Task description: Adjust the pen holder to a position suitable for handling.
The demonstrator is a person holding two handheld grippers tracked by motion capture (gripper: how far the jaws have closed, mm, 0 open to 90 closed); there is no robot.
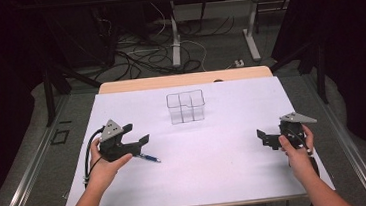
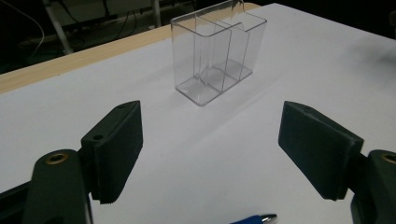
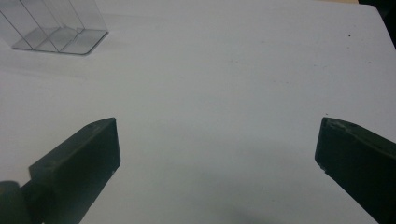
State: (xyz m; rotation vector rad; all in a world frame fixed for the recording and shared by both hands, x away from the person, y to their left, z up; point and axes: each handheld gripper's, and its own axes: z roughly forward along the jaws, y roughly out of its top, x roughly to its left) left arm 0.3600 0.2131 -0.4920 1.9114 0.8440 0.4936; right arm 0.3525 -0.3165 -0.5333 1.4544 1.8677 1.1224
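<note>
Standing empty mid-table, clear divided organiser [image 1: 186, 106], blue pen [image 1: 149, 158] outside it

No text, label, brand, number or sign can be read in any of the views. The blue pen [image 1: 149, 158], lying at about 8 o'clock from the clear divided box [image 1: 186, 106], may carry a print on its barrel, but it is too small and blurred to tell. The box's walls are plain.
</note>
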